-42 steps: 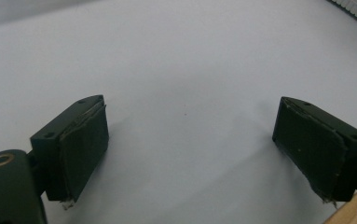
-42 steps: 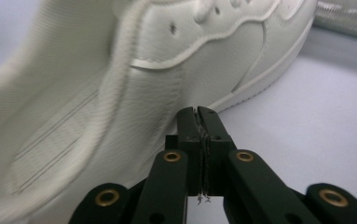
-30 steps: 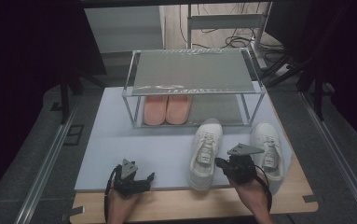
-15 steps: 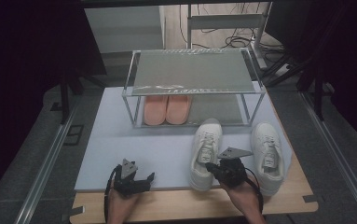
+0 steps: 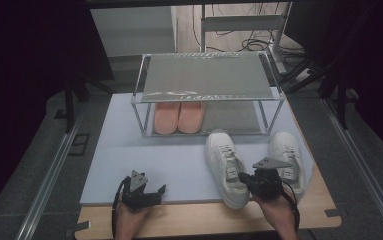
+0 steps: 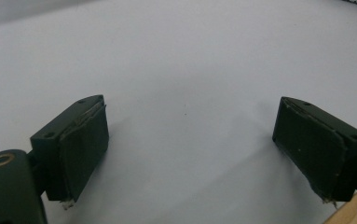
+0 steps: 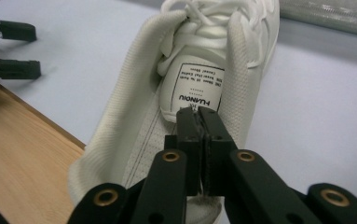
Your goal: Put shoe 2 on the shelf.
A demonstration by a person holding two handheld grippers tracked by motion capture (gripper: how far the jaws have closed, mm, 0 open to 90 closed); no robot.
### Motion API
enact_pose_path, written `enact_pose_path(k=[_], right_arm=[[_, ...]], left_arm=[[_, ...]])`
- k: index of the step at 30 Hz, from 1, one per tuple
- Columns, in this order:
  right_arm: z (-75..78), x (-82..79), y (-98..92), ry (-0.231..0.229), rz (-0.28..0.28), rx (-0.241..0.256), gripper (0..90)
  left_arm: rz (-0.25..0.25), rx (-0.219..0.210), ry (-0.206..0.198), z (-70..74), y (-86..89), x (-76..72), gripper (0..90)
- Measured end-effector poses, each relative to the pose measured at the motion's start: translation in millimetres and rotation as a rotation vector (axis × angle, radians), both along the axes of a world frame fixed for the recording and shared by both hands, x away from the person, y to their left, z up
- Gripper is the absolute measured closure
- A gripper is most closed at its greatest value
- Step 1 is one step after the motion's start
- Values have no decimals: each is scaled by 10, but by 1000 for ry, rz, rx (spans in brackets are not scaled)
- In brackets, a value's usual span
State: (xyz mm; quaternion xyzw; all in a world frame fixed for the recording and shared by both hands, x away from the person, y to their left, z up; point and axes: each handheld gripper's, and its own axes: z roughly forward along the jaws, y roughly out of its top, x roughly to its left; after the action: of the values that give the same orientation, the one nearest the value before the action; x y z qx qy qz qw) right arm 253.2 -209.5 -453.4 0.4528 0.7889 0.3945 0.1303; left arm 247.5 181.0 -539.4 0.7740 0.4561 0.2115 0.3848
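White sneaker, near centre-right of the mat, not yet shelved. The right gripper, jaws pressed together, sits over its heel opening; whether it pinches the tongue cannot be told. It has moved left from the second sneaker. Left gripper rests wide open. Rack beyond holds pink slippers.

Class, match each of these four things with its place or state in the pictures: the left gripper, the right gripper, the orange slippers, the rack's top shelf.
Things:
1. left gripper
2. right gripper
3. orange slippers
4. rack's top shelf

Places or states:
A. bare
B. jaws together, at the opening of a white sneaker
C. on the rack's lower shelf
D. jaws wide apart above the white mat

Pairs: 1-D, 2-B, 3-C, 4-A
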Motion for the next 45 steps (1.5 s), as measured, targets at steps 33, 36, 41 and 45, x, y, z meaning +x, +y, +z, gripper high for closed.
enact_pose_path(k=[33,36,41,45], right_arm=[[37,428,64,57,-73,-51,775],[31,446,35,85,-83,-6,794],[39,466,-23,130,-91,91,800],[53,477,-29,154,-93,144,804]], left_arm=[[0,0,0,0,1,0,105],[0,1,1,1,1,-1,106],[0,1,1,1,0,-1,106],[0,0,1,1,1,-1,105]])
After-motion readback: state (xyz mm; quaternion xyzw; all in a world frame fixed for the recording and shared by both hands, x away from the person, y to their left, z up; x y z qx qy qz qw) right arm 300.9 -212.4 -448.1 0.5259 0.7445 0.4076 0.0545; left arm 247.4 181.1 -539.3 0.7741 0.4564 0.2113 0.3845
